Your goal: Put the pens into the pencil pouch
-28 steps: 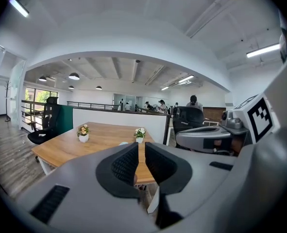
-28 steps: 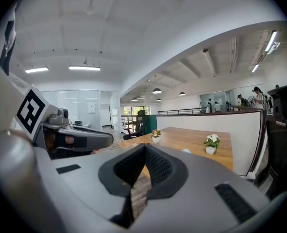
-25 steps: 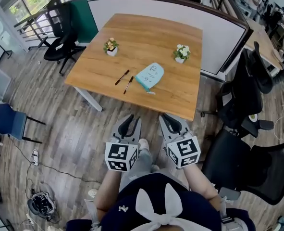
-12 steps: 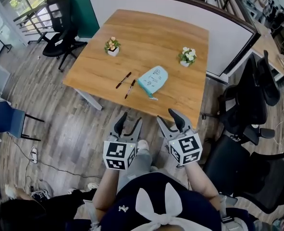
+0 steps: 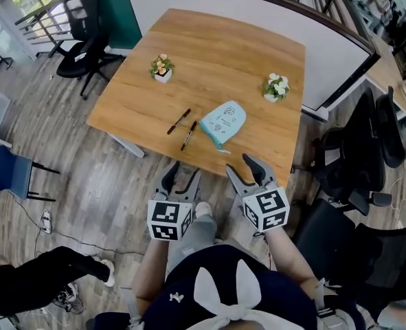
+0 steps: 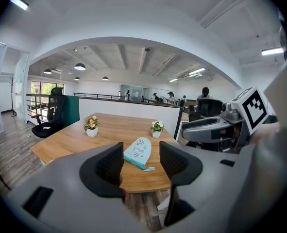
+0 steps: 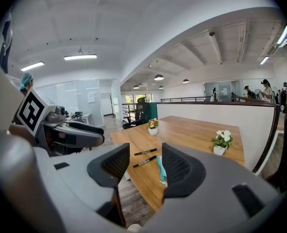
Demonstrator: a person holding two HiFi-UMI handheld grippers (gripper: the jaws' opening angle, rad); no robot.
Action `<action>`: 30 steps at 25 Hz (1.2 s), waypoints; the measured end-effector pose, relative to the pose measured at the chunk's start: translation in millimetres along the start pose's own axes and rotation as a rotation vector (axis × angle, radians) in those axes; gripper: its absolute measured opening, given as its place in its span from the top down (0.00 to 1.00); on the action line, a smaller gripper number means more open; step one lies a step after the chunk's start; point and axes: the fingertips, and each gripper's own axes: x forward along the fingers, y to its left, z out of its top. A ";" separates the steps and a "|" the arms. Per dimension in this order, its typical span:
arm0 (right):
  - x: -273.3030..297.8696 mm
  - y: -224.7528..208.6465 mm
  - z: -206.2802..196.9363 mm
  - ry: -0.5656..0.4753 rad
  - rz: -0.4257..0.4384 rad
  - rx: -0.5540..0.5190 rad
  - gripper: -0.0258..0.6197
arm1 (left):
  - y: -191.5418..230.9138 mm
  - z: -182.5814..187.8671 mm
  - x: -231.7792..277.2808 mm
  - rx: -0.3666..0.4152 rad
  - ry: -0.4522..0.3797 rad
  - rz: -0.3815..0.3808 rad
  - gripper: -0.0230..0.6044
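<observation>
Two black pens [image 5: 178, 121] [image 5: 188, 135] lie side by side on the wooden table [image 5: 209, 53], left of a light blue pencil pouch [image 5: 223, 122]. Both grippers hover short of the table's near edge, apart from everything on it. My left gripper [image 5: 182, 174] is open and my right gripper [image 5: 244, 168] is open; their jaws have just been opening with nothing between them. The left gripper view looks between its jaws [image 6: 141, 157] at the pouch [image 6: 138, 151]. The right gripper view shows the pens [image 7: 145, 152] [image 7: 144, 161] and the pouch's edge [image 7: 160, 171] beyond its jaws [image 7: 145, 166].
Two small flower pots [image 5: 161, 67] [image 5: 277, 86] stand at the table's far side. A white partition [image 5: 340, 53] borders the back and right. Black office chairs [image 5: 367, 150] stand at the right, another [image 5: 82, 40] at the far left. A person's legs [image 5: 44, 287] show at the lower left.
Both grippers have moved forward toward the table's near edge and their jaws have opened from nearly shut. A person has walked in at the lower left.
</observation>
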 end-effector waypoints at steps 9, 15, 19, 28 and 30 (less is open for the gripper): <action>56.3 -13.7 -4.9 0.085 0.025 -0.042 0.63 | 34.0 2.2 32.9 -0.022 0.025 -0.019 0.61; 94.5 -24.9 -11.6 0.126 0.022 -0.054 0.63 | 56.4 3.5 54.2 -0.033 0.037 -0.021 0.61; 115.5 -26.3 -19.0 0.162 0.029 -0.062 0.63 | 68.3 5.2 66.9 -0.037 0.047 -0.028 0.61; 152.6 -38.3 -43.1 0.239 0.039 -0.090 0.64 | 85.8 1.6 86.7 -0.042 0.081 -0.037 0.61; 160.4 -40.0 -51.5 0.261 0.042 -0.108 0.65 | 87.3 0.7 88.2 -0.042 0.087 -0.039 0.61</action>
